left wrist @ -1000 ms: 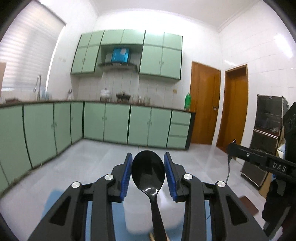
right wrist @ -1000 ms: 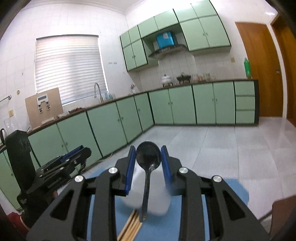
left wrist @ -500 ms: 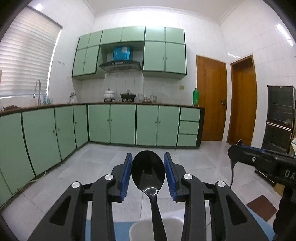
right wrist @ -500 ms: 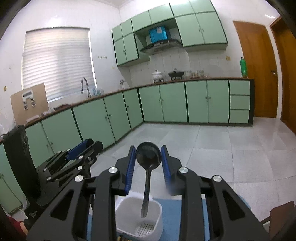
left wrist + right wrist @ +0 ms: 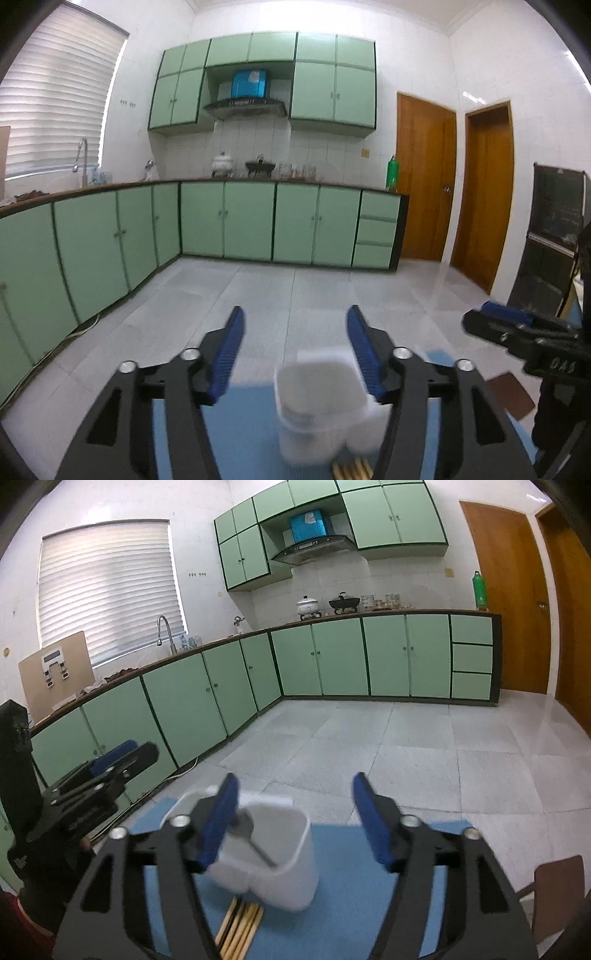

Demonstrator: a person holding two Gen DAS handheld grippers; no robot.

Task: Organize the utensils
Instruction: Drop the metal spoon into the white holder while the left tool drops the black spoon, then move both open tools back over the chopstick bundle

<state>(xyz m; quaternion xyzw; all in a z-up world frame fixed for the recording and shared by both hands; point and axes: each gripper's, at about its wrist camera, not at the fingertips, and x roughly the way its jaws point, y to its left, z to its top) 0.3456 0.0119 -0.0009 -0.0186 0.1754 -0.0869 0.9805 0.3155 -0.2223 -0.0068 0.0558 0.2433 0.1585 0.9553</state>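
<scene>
- Left gripper [image 5: 293, 343], seen from its own cam: blue-padded jaws spread wide apart, nothing between them.
- White plastic utensil holder [image 5: 317, 402] sits below and between the left jaws, a bit twd the right finger, on a blue mat [image 5: 243, 424]. Blurred; its inside can't be made out from this view.
- A bundle of wooden chopsticks [image 5: 351, 470] lies on the mat at the holder's near side, only the ends visible.
- Right gripper [image 5: 295, 812], from its own cam: jaws also spread wide, gripping nothing.
- In the right cam the same white holder [image 5: 273, 867] stands on the blue mat [image 5: 369, 886], low and left of centre, partly behind the left blue pad. It appears to have more than one compartment.
- A dark spoon [image 5: 255, 840] rests inside the holder, leaning at an angle, its end near the rim by the left pad. Which compartment: can't tell for sure.
- Wooden chopsticks [image 5: 240, 926] lie flat on the mat just in front of the holder, ends pointing twd the camera.
- Each cam catches the other gripper at frame edge: right one at far right of the left view [image 5: 517, 332], left one at far left of the right view [image 5: 99, 775].
- Bkgd: kitchen w/ green cabinets [image 5: 325, 657], pale tiled floor [image 5: 406, 746], brown wooden doors [image 5: 424, 177], window blind [image 5: 107, 587].
</scene>
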